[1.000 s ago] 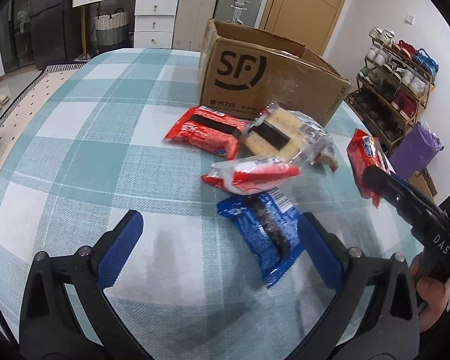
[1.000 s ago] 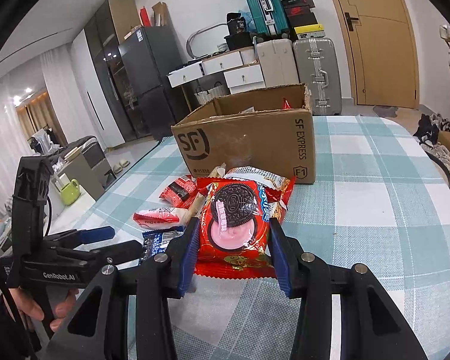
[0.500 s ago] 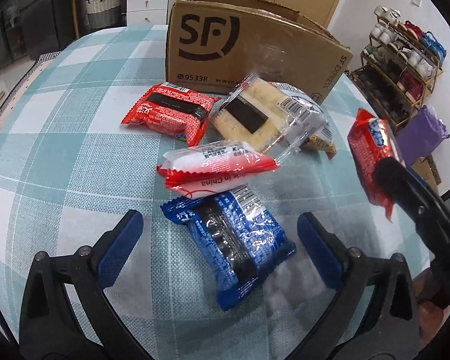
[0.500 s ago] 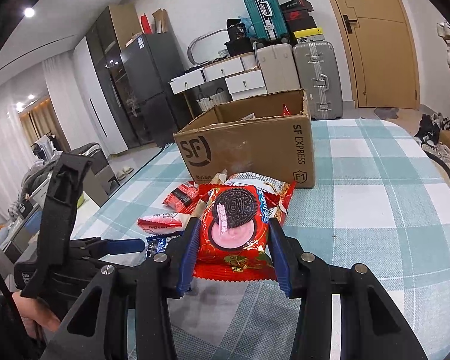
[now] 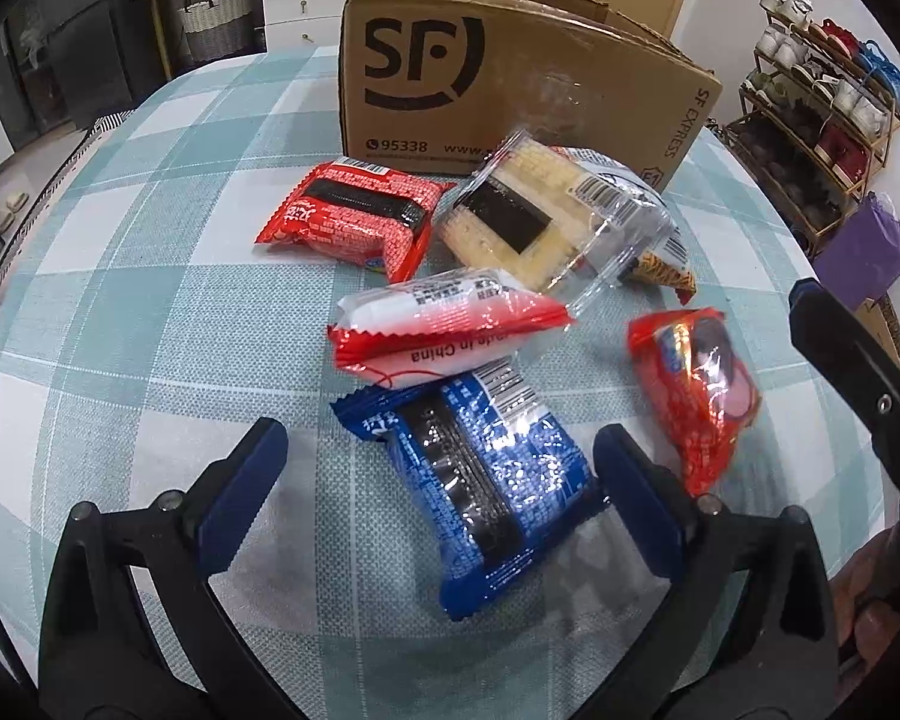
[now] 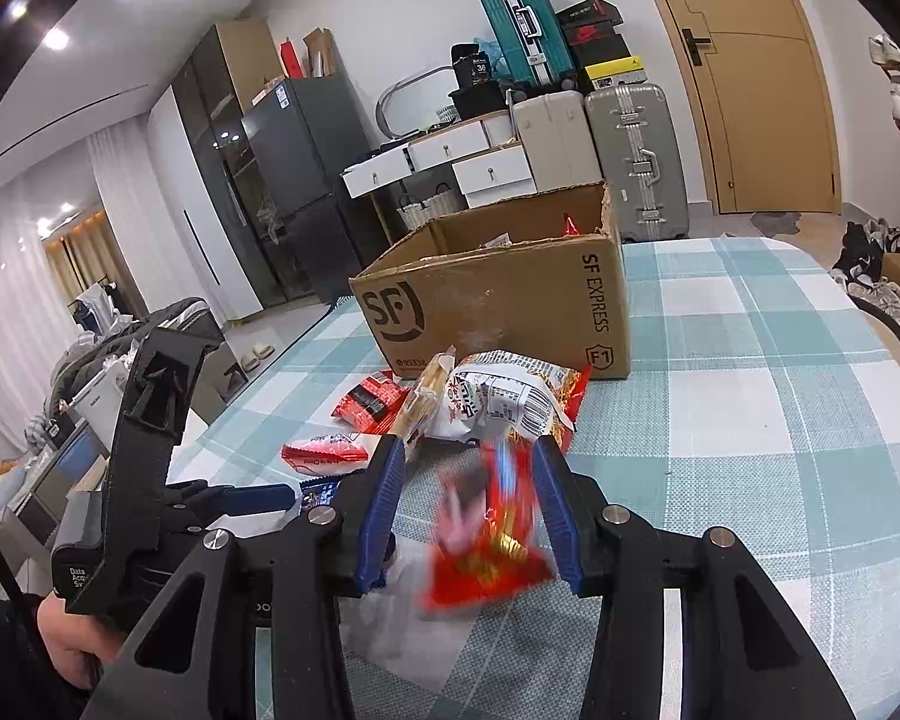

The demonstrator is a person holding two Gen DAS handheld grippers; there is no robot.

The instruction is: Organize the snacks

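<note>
My left gripper (image 5: pixel 438 450) is open and points down at the table, its fingers on either side of a blue cookie pack (image 5: pixel 480 480) without touching it. Beyond lie a white-and-red pack (image 5: pixel 444 324), a red pack with a black stripe (image 5: pixel 354 216) and a clear-wrapped cake (image 5: pixel 528 222), in front of the open SF cardboard box (image 5: pixel 510 78). A red cookie pack (image 6: pixel 486 546) is blurred and tilted, dropping low between the jaws of my right gripper (image 6: pixel 467 456). In the left wrist view this red pack (image 5: pixel 696 396) is apart from the right gripper's black body (image 5: pixel 852 378).
A white-and-red snack bag (image 6: pixel 498 402) lies just beyond the right fingertips, before the box (image 6: pixel 498 312). The checked tablecloth (image 5: pixel 150 300) is bare at the left. A shoe rack (image 5: pixel 810 120) stands off the table's right; suitcases (image 6: pixel 630 156) and drawers stand behind.
The left gripper has moved forward and down, so the blue pack now sits between its fingers. The red cookie pack, upright in the right jaws before, has slipped downward and blurred.
</note>
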